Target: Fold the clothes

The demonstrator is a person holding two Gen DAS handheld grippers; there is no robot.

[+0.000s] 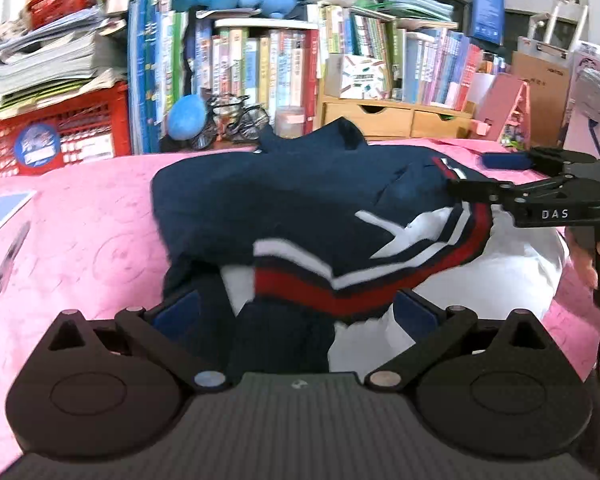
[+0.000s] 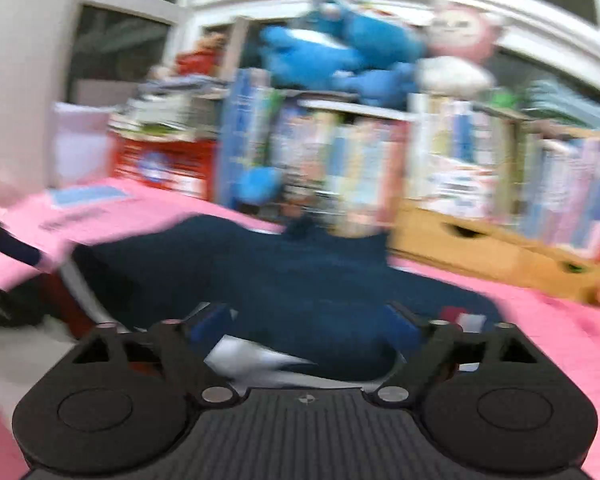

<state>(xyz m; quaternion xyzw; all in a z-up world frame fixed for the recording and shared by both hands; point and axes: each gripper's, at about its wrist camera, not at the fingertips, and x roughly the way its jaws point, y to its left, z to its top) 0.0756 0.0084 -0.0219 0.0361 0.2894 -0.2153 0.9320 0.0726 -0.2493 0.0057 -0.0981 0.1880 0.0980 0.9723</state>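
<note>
Leftmost in the left wrist view, a red plastic crate (image 1: pixel 56 136) under stacked papers sits at the frame's left edge behind the pink-covered bench (image 1: pixel 80 240). At centre, the navy garment with red and white stripes (image 1: pixel 284 216) lies bunched on the bench, a white garment (image 1: pixel 512 256) beneath its right side. The left gripper (image 1: pixel 296 312) at lower centre has its blue-padded fingers (image 1: pixel 176 310) set wide, the cloth's near edge draped between them. At the right edge, the right gripper (image 1: pixel 484 176) has its fingers wide too, the nearer black finger over the striped cuff. In the blurred right wrist view, its pads (image 2: pixel 400 324) sit well apart over the navy cloth. Rows of upright books (image 1: pixel 260 64) fill the background.
</note>
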